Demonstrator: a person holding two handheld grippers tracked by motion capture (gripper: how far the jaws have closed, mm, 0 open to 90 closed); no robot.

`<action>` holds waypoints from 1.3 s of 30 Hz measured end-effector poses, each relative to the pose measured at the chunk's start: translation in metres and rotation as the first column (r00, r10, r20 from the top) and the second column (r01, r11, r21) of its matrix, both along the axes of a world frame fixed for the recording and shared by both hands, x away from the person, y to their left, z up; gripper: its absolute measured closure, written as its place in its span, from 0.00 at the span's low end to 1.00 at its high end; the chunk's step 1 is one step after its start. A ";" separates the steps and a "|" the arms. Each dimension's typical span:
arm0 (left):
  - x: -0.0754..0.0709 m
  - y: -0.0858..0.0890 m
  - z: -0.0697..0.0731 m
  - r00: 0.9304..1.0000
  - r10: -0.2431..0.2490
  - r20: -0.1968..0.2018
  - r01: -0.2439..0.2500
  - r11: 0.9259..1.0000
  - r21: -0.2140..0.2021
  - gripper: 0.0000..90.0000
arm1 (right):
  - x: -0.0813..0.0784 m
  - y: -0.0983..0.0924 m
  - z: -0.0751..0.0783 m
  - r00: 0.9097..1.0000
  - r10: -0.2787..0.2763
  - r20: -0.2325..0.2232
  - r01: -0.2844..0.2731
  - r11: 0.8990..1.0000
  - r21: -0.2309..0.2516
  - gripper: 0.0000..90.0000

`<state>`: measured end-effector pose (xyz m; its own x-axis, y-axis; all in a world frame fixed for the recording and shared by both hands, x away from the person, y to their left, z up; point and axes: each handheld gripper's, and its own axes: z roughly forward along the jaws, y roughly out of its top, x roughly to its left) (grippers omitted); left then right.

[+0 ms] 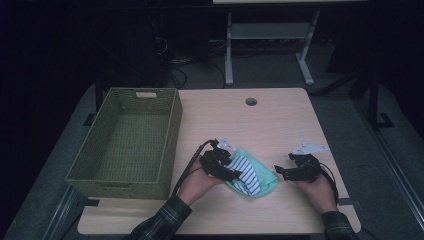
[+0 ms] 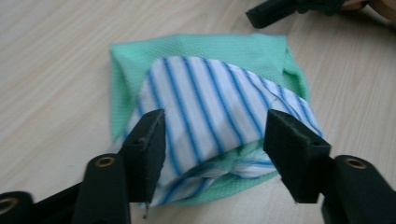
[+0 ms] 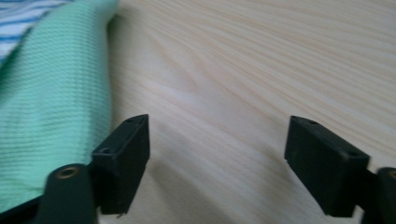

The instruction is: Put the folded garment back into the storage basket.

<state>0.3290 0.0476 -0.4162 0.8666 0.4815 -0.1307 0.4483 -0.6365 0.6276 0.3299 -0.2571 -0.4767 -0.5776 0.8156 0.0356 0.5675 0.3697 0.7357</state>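
A folded green cloth (image 1: 264, 181) with a white and blue striped piece (image 1: 246, 170) on top lies on the wooden table near its front edge. My left gripper (image 1: 234, 173) rests at the cloth's left side. In the left gripper view the left gripper (image 2: 215, 140) is open, one jaw on each side of the striped piece (image 2: 210, 107) and the pads not pressing it; green cloth (image 2: 201, 49) shows beyond. My right gripper (image 1: 280, 172) sits just right of the cloth. In the right gripper view the right gripper (image 3: 217, 158) is open over bare wood, with the green cloth (image 3: 51, 107) beside its left jaw.
An empty green woven basket (image 1: 170, 135) stands on the table's left part. A round cable hole (image 1: 251, 101) sits near the far edge. Bare tabletop (image 1: 270, 125) stretches behind the cloth. Another desk's legs (image 1: 229, 50) and cables stand on the floor beyond.
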 end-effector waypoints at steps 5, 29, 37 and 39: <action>-0.010 -0.010 -0.009 1.000 0.005 -0.010 -0.005 1.000 0.006 0.35 | 0.002 -0.001 -0.005 1.000 -0.016 -0.013 0.015 1.000 -0.020 0.18; -0.016 -0.021 -0.039 0.995 -0.094 0.036 0.088 0.985 0.149 0.28 | 0.002 -0.002 -0.006 1.000 -0.019 -0.006 0.019 1.000 -0.014 0.16; -0.015 -0.019 -0.037 0.994 -0.086 0.073 0.073 0.984 0.161 0.46 | 0.002 -0.002 -0.006 1.000 -0.026 -0.011 0.026 1.000 -0.012 0.16; -0.012 -0.017 -0.037 0.993 -0.086 0.075 0.074 0.985 0.156 0.54 | 0.002 -0.002 -0.006 1.000 -0.027 -0.011 0.027 1.000 -0.011 0.16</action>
